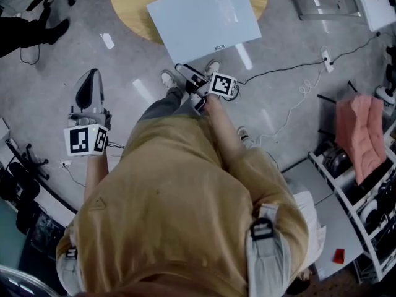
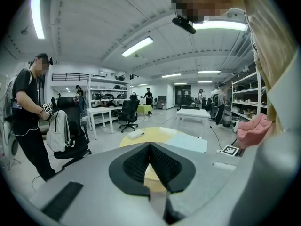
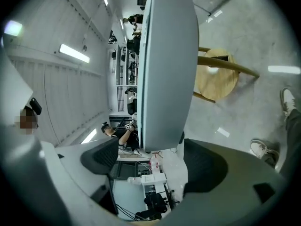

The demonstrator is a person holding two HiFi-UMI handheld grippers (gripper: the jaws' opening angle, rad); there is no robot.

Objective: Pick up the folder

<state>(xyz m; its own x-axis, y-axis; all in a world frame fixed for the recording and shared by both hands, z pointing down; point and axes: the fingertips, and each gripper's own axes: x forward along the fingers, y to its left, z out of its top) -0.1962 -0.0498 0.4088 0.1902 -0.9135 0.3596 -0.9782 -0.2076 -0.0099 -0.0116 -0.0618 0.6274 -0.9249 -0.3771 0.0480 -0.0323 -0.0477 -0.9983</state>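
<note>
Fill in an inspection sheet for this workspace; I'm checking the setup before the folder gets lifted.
Surface: round wooden table.
Job's things: grey folder lies flat on it, near edge overhanging.
Clutter: small white thing on the table.
Grippers: right gripper open, the folder's edge between its jaws, pads not pressing; left gripper shut, empty, off to the side.
Cables: black cable and white power strip on the floor.
Surroundings: shelf rack with pink cloth; office chairs and other people behind.
</note>
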